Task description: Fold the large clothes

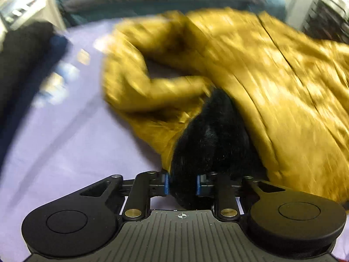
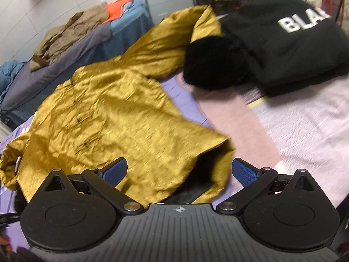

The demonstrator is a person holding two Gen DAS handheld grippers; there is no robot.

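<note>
In the left wrist view, the left hand-held gripper (image 1: 182, 184) is seen nearest the camera, its blue pads pinched on a black fur trim (image 1: 209, 144) that belongs to the mustard-yellow jacket (image 1: 272, 83). The trim is bunched between the pads and rises from them toward the jacket body, which is spread across a lavender sheet (image 1: 65, 148) on the bed. A sleeve (image 1: 139, 83) is bent in a loop to the left of the jacket body, with a patch of the sheet shown inside the loop. This view is heavily blurred, so finer detail of the fabric cannot be told. A dark garment (image 1: 21, 65) is seen at the far left edge. In the right wrist view, the right hand-held gripper (image 2: 180, 171) is held with its blue pads spread wide apart and nothing gripped between them; a corner of the jacket (image 2: 122, 118), with its dark lining (image 2: 196, 181) showing, lies in the gap between the pads, though whether it touches them cannot be told. Beyond it the jacket is laid out flat on the lavender sheet (image 2: 187, 102), beside a pinkish cloth (image 2: 305, 126). Farther on, the fur trim (image 2: 213, 63) rests against a folded black garment (image 2: 290, 43) printed with white letters. In the distance, a second bed (image 2: 122, 35) with a blue cover is seen, and a brown garment (image 2: 69, 35) and an orange item (image 2: 116, 8) are piled on it.
</note>
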